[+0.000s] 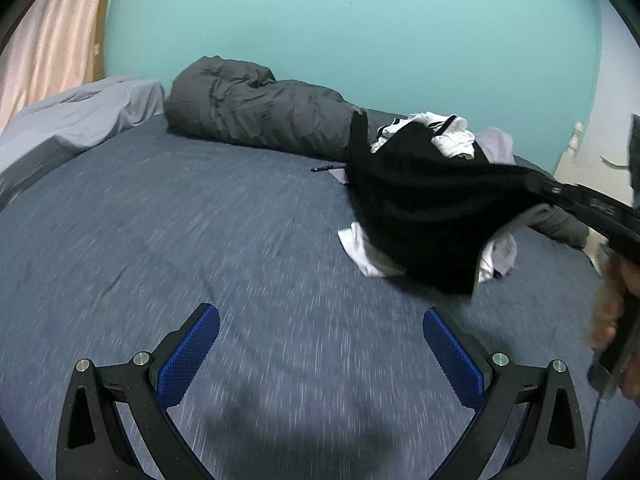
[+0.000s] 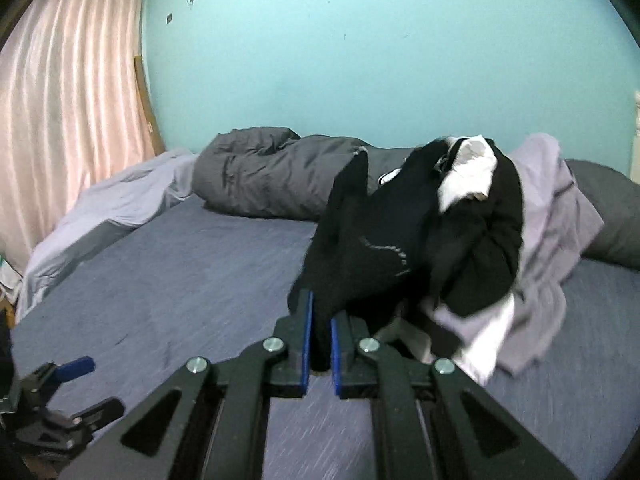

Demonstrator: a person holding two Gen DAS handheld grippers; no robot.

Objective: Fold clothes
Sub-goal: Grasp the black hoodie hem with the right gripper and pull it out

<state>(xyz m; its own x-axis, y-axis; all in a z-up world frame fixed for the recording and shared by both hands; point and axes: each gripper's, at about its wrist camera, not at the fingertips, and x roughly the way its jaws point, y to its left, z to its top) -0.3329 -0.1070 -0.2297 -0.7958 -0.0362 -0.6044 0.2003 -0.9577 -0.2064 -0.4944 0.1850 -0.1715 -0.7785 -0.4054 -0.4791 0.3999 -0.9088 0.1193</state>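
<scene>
A black garment (image 2: 380, 248) is pulled up from a pile of clothes (image 2: 548, 240) on the right side of the bed. My right gripper (image 2: 320, 322) is shut on its near edge, the cloth pinched between the blue pads. In the left wrist view the same black garment (image 1: 420, 208) hangs stretched from the right gripper (image 1: 540, 188), which reaches in from the right edge. White (image 1: 360, 248) and lavender pieces lie under it. My left gripper (image 1: 320, 314) stands open and empty over the bare blue sheet, left of the pile; it also shows as the left gripper (image 2: 90, 386) low in the right wrist view.
The bed (image 1: 160, 220) has a blue sheet. A rolled grey duvet (image 1: 256, 112) lies along the back by the teal wall, a pale pillow (image 1: 76, 120) at the left. A pen (image 1: 326, 168) rests near the pile. Pink curtain (image 2: 60, 120) left, white bedpost (image 1: 576, 136) right. A hand (image 1: 608, 320) grips the right tool.
</scene>
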